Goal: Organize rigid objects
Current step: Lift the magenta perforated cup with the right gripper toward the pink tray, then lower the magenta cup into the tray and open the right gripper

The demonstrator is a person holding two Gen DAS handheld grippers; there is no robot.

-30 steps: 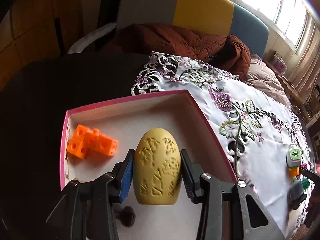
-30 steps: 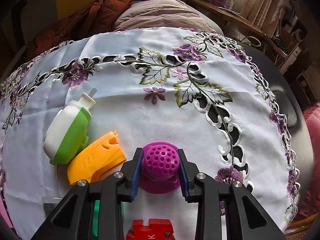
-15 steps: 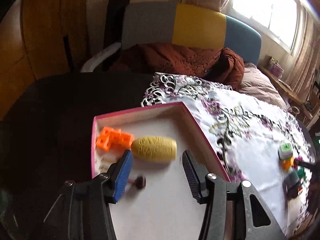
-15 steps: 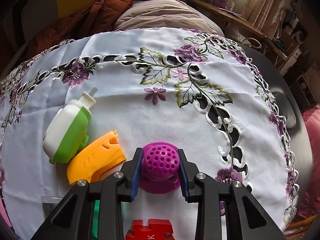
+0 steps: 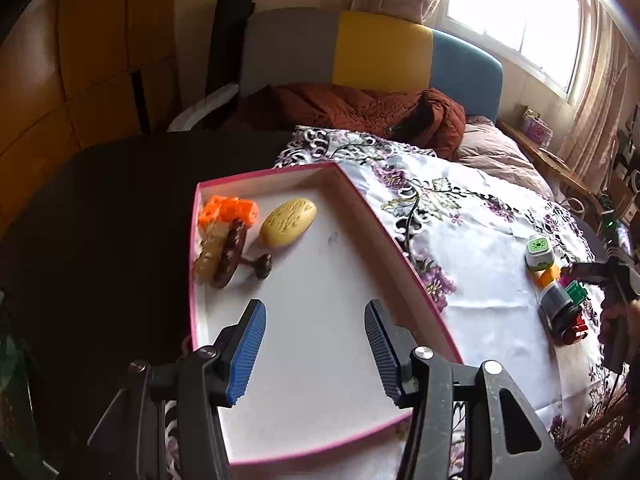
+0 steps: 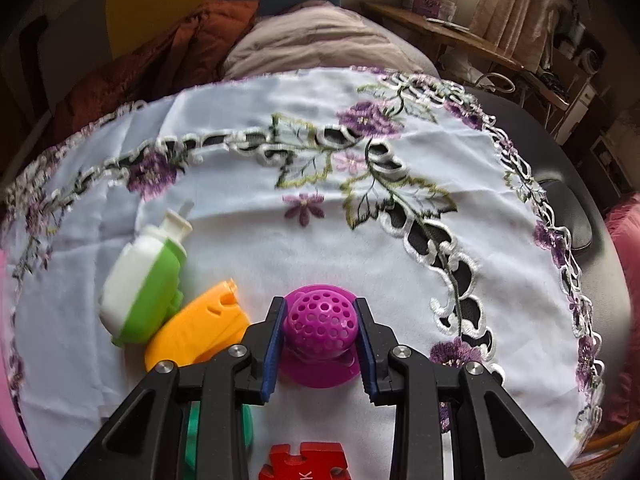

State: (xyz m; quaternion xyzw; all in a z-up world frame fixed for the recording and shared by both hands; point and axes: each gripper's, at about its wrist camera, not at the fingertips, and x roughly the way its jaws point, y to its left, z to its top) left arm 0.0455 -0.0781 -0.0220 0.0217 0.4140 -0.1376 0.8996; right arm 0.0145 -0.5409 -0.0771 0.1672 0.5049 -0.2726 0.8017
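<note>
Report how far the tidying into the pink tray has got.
Done: the pink tray holds the yellow egg, orange blocks and some brown pieces. The left gripper is open and empty above it. In hand: the right gripper is shut on the magenta perforated ball. Left on the cloth: the green-and-white bottle, orange piece and red puzzle piece.

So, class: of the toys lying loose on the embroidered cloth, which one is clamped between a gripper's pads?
The purple perforated dome. The right gripper pinches it on both sides, while the green-and-white toy, orange piece and red puzzle piece lie untouched.
</note>
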